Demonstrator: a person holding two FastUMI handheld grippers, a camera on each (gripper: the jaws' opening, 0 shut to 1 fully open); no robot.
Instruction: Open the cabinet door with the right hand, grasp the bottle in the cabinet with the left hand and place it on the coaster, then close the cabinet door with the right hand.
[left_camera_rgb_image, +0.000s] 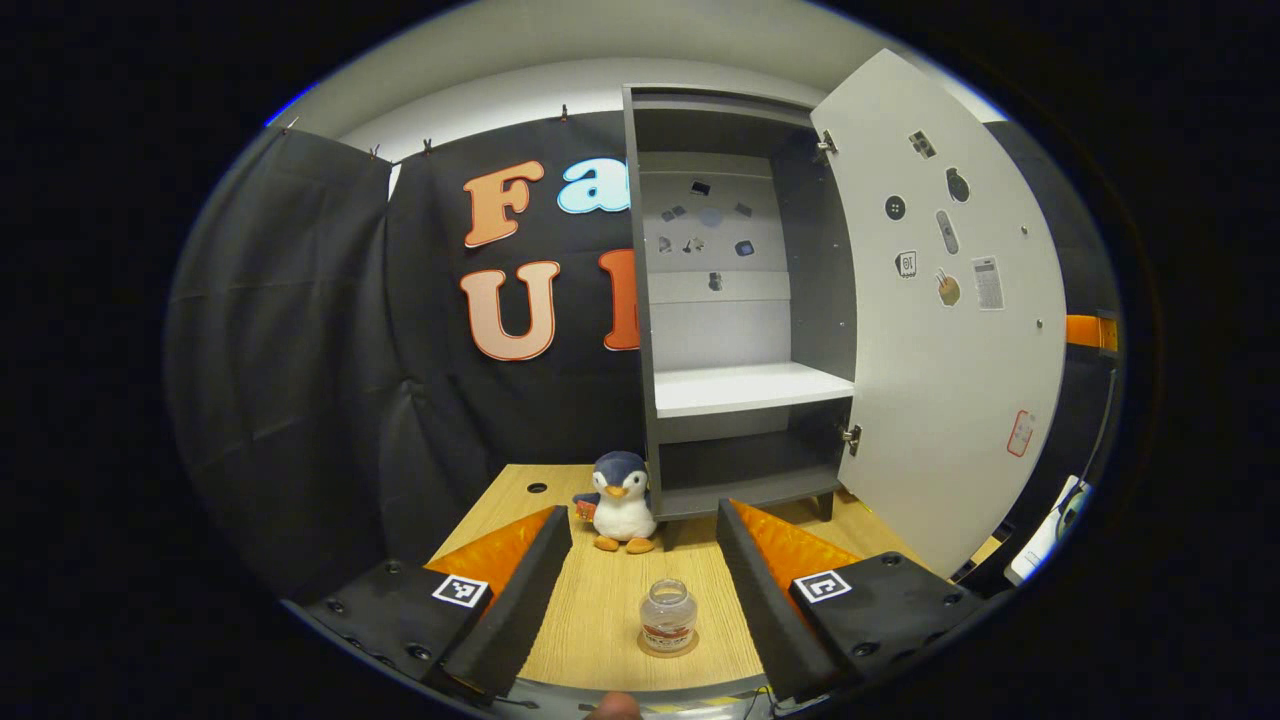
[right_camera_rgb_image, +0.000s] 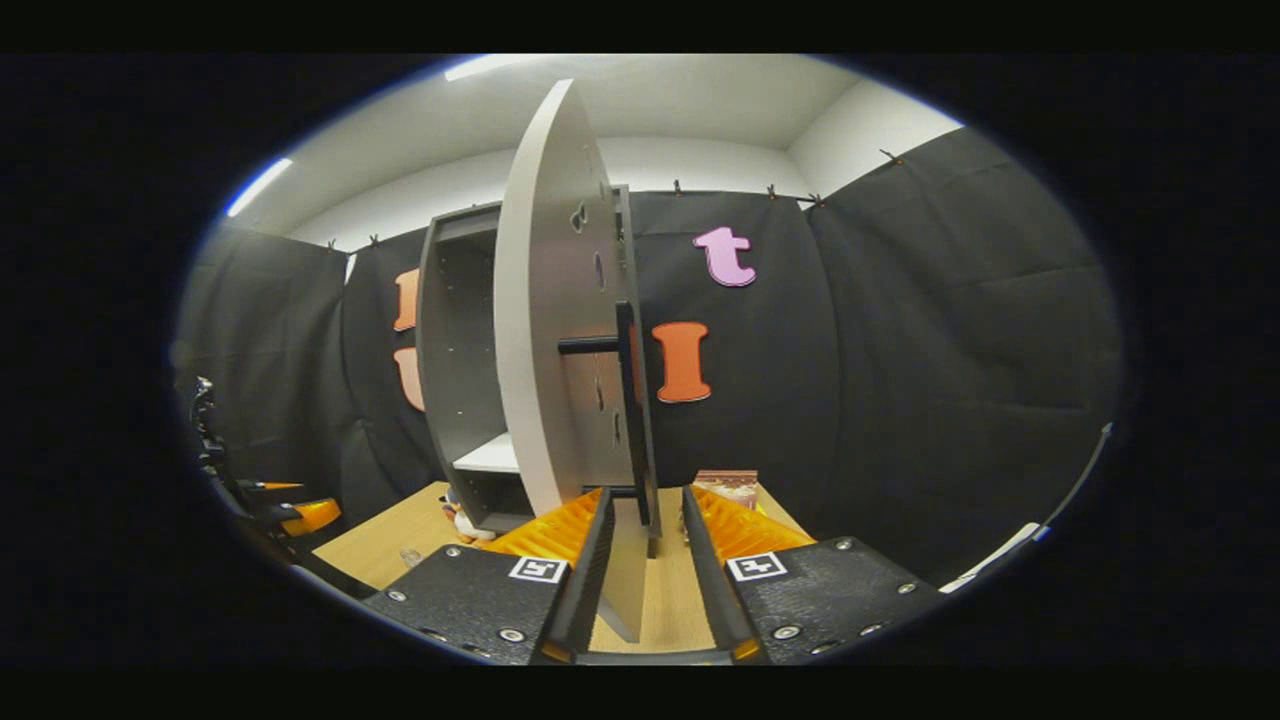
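Observation:
A small clear bottle (left_camera_rgb_image: 668, 612) stands upright on a round coaster (left_camera_rgb_image: 668, 648) on the wooden table, near its front edge. My left gripper (left_camera_rgb_image: 645, 525) is open wide and drawn back, with the bottle low between its fingers and touching neither. The grey cabinet (left_camera_rgb_image: 740, 300) stands open, its white shelf (left_camera_rgb_image: 750, 387) bare. Its door (left_camera_rgb_image: 940, 330) is swung out to the right. In the right gripper view the door (right_camera_rgb_image: 540, 330) is nearly edge-on. My right gripper (right_camera_rgb_image: 645, 525) sits around the lower end of the black door handle (right_camera_rgb_image: 632, 400), with a narrow gap showing beside the handle.
A plush penguin (left_camera_rgb_image: 622, 512) sits on the table (left_camera_rgb_image: 590, 600) by the cabinet's left foot. A patterned packet (right_camera_rgb_image: 726, 485) lies past the door at the back. Black cloth walls close the booth on all sides.

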